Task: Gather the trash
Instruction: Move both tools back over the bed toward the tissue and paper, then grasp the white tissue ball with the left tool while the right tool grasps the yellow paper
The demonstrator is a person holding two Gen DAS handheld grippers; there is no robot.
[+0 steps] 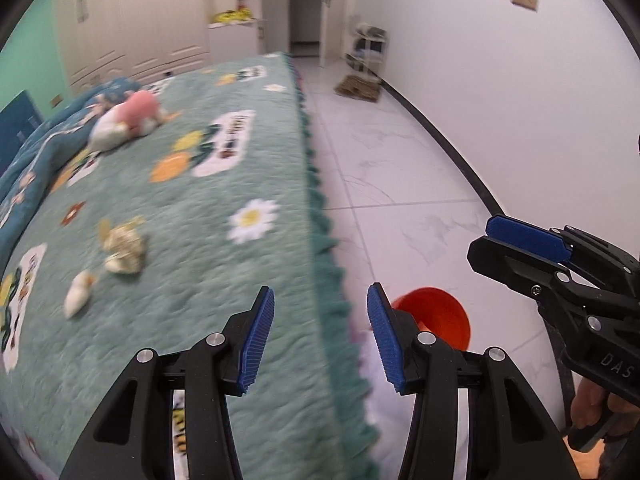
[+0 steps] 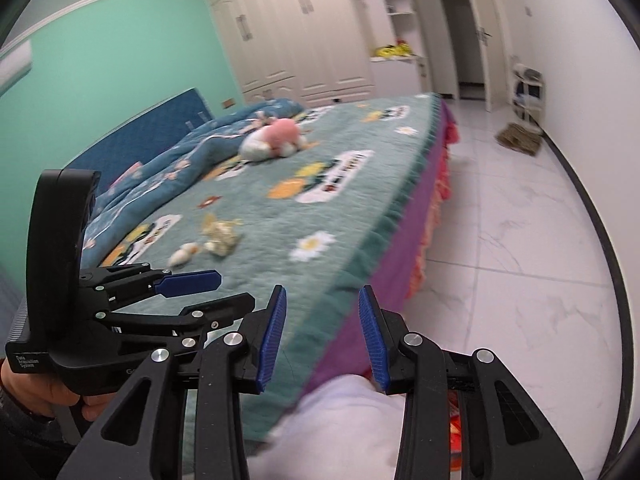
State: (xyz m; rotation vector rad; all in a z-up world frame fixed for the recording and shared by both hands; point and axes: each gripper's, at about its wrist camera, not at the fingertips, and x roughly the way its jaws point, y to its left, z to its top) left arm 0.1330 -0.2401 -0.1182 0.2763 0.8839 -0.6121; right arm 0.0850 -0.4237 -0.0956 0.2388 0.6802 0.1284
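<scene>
Both grippers hang at the near corner of the bed [image 1: 240,168], and neither holds anything, so by my reading this is the approach step of collecting the trash: nothing is picked up yet.

The left gripper [image 1: 320,332] has its jaws spread wide with only the bed's fringed edge showing between them. The right gripper [image 2: 322,334] is likewise wide open and empty, pointing along the bed's side over the floor.

The trash lies on top of the bed, on the green flowered blanket [image 2: 340,216]: a crumpled, pale wad of wrapper or paper [image 1: 124,248] and a smaller whitish scrap [image 1: 78,292] just beside it, on the side nearer the grippers. Both sit well in from the bed's edge, toward the headboard side, and short of the pink plush toy [image 1: 128,118] that rests farther up the bed. Motion blur keeps me from saying exactly what the scraps are.

An orange bucket-like container [image 1: 436,316] stands on the floor just off the bed's near corner, probably the bin, though only part of it shows.

The next move likely calls for the left gripper to reach across the blanket to the smaller scrap, the closer piece, come down over it with jaws astride, and close without snagging the plush pile.
</scene>
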